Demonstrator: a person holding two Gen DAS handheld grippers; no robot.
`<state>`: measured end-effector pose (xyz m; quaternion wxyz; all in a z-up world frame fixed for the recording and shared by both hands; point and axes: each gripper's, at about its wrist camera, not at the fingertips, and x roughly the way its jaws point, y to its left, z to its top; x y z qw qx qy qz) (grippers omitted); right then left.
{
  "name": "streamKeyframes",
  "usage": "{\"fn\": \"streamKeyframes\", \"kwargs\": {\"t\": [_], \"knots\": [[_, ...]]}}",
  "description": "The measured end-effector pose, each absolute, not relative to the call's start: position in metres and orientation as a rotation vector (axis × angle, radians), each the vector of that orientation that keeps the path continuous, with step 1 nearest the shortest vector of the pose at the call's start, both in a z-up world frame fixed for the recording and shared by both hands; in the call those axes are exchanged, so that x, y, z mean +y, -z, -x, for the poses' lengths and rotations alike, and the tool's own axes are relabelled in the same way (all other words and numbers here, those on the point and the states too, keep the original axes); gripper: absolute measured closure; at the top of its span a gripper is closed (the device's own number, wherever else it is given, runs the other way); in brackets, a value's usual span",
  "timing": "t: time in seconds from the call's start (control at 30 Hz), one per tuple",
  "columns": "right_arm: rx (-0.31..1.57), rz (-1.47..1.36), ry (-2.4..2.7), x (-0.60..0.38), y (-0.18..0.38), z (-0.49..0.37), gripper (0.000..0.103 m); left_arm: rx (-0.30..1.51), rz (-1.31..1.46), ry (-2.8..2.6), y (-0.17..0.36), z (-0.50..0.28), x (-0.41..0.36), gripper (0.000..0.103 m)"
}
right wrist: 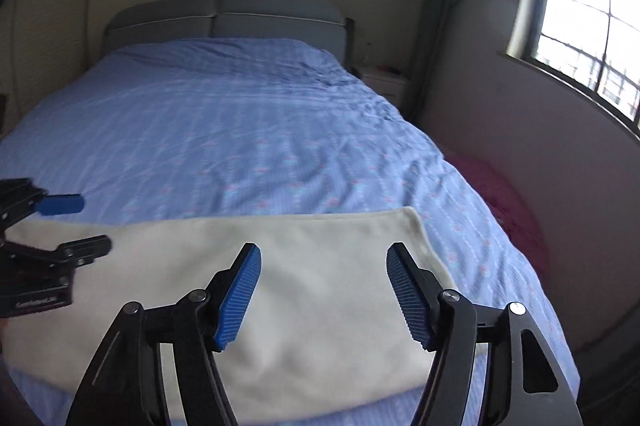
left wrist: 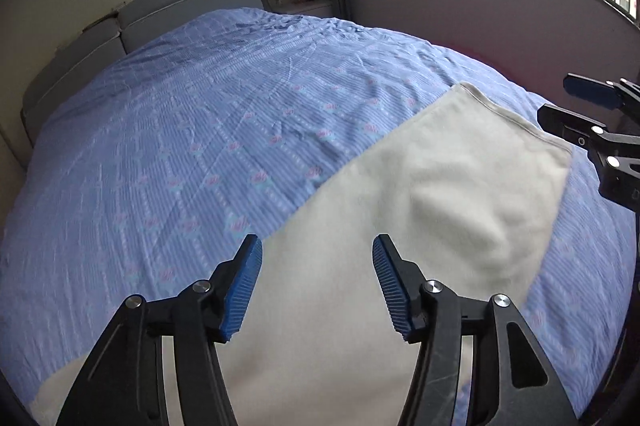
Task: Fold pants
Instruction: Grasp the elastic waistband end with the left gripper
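The cream-white pants lie flat in a folded band across the near end of the bed, and show in the right wrist view too as a wide pale strip. My left gripper hovers above them, open, nothing between its blue pads. My right gripper is likewise open over the cloth and holds nothing. Each gripper appears in the other's view: the right one at the right edge, the left one at the left edge.
The bed is covered with a blue patterned sheet and has a grey headboard at the far wall. A white nightstand stands beside it, a barred window on the right, and something pink lies on the floor.
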<state>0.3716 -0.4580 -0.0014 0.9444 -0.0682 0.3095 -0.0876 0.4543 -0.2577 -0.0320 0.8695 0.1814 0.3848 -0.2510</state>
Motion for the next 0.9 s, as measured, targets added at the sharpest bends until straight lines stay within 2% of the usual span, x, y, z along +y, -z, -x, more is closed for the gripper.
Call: {"fn": "streamKeyframes", "kwargs": {"t": [0.07, 0.13, 0.23, 0.53, 0.7, 0.9], "knots": [[0.611, 0.196, 0.100, -0.418, -0.008, -0.347, 0.035, 0.813, -0.356, 0.519, 0.024, -0.431, -0.228, 0.044], [0.613, 0.226, 0.012, -0.380, -0.013, -0.327, 0.032, 0.830, -0.309, 0.519, 0.017, -0.408, -0.195, 0.038], [0.640, 0.235, -0.127, -0.326, -0.013, -0.303, 0.032, 0.852, -0.281, 0.489, 0.011, -0.375, -0.149, 0.035], [0.864, 0.261, -0.460, -0.180, 0.028, -0.267, 0.032, 0.910, -0.318, 0.325, 0.040, -0.289, -0.004, 0.031], [0.961, 0.245, -0.466, -0.120, 0.046, -0.274, 0.032, 0.923, -0.202, 0.198, 0.051, -0.278, 0.077, 0.031], [0.845, 0.249, -0.452, -0.046, 0.036, -0.301, 0.032, 0.872, 0.022, 0.105, 0.051, -0.295, 0.181, 0.029]]}}
